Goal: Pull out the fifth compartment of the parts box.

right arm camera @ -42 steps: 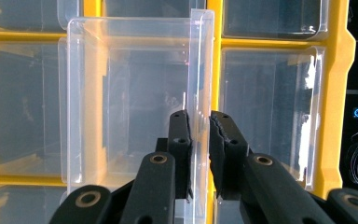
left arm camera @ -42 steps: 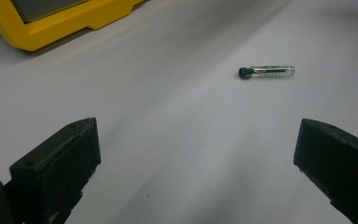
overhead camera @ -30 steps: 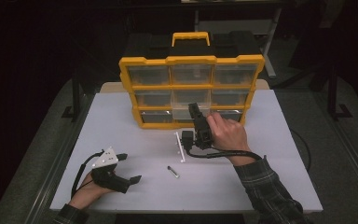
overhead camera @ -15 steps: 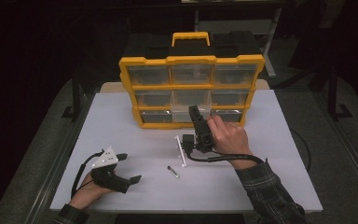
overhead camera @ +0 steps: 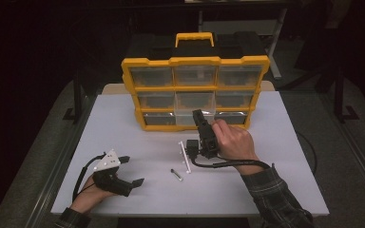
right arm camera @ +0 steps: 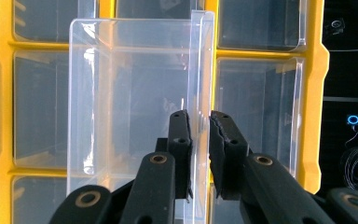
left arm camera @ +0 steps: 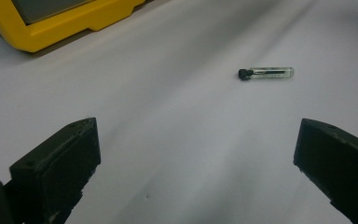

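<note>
Partway through: right gripper (right arm camera: 199, 122) clamped shut on the front wall of a clear plastic drawer (right arm camera: 135, 93) drawn out from the yellow-framed organiser (overhead camera: 195, 64), left gripper (overhead camera: 126, 170) wide open and empty on the table, small glass vial (left arm camera: 266, 73) not yet stowed.

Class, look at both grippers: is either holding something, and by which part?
The right gripper clamps the clear drawer by its front wall's edge. The left gripper is open, holding nothing.
</note>
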Available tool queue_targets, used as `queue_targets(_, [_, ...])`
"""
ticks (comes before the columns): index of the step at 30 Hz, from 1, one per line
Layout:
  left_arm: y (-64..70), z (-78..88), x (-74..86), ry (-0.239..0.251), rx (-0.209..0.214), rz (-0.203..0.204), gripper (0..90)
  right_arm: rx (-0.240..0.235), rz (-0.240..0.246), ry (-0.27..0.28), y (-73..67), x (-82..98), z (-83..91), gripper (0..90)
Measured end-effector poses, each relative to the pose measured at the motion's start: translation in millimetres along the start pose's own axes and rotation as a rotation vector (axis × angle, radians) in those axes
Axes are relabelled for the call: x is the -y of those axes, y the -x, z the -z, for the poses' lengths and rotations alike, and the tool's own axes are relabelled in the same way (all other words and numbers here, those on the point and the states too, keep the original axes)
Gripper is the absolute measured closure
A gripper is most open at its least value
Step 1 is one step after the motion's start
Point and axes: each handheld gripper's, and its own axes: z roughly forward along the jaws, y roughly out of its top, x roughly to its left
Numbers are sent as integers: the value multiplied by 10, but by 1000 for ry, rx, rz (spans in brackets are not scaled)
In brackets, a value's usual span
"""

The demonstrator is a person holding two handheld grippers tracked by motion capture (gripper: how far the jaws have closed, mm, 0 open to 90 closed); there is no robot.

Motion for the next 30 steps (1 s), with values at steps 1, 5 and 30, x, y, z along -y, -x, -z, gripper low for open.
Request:
queue_targets(1, [0,1,0,-1,0,-2,0,9,-5,0,-3,-2,4,779])
queue_targets(5, [0,3,-1,-1,0,0,0,8,-4,2,-14,-9,23,778])
queue_targets(30, [3,-1,-2,-2,0,-2,0,24,18,27,-43,8,71,655])
